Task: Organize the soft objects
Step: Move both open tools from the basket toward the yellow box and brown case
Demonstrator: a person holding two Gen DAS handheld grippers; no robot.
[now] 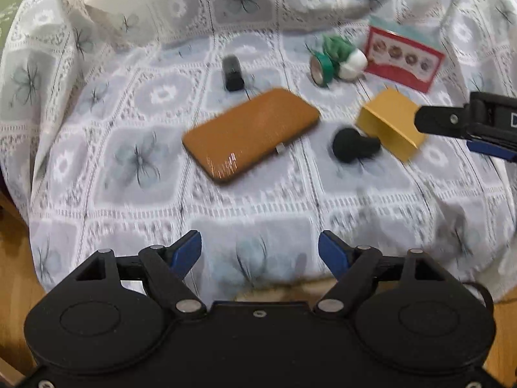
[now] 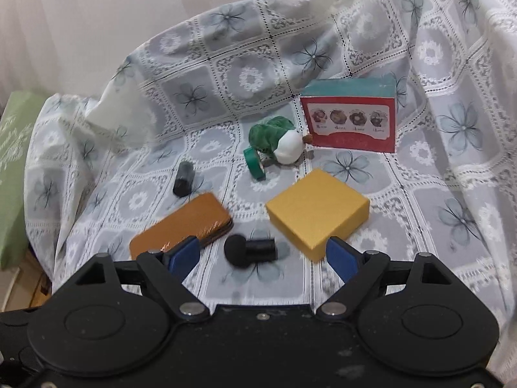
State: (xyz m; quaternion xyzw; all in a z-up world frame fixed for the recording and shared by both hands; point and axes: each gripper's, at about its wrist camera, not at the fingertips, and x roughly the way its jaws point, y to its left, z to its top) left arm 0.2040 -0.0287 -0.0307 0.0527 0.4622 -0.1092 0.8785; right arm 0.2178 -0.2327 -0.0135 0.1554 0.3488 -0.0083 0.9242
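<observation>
The right gripper (image 2: 263, 253) hangs over the black foam-tipped cylinder (image 2: 250, 250) on the lace-covered tabletop (image 2: 404, 226), jaws wide to straddle it. The left gripper (image 1: 260, 252), jaws wide and empty, waits short of the tan flat case (image 1: 250, 134).

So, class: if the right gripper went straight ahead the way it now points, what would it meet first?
Probably the small black foam-tipped object, lying on the lace cloth just beyond the open jaws of the right gripper. The yellow box sits slightly right of that line. Depth is uncertain.
</observation>
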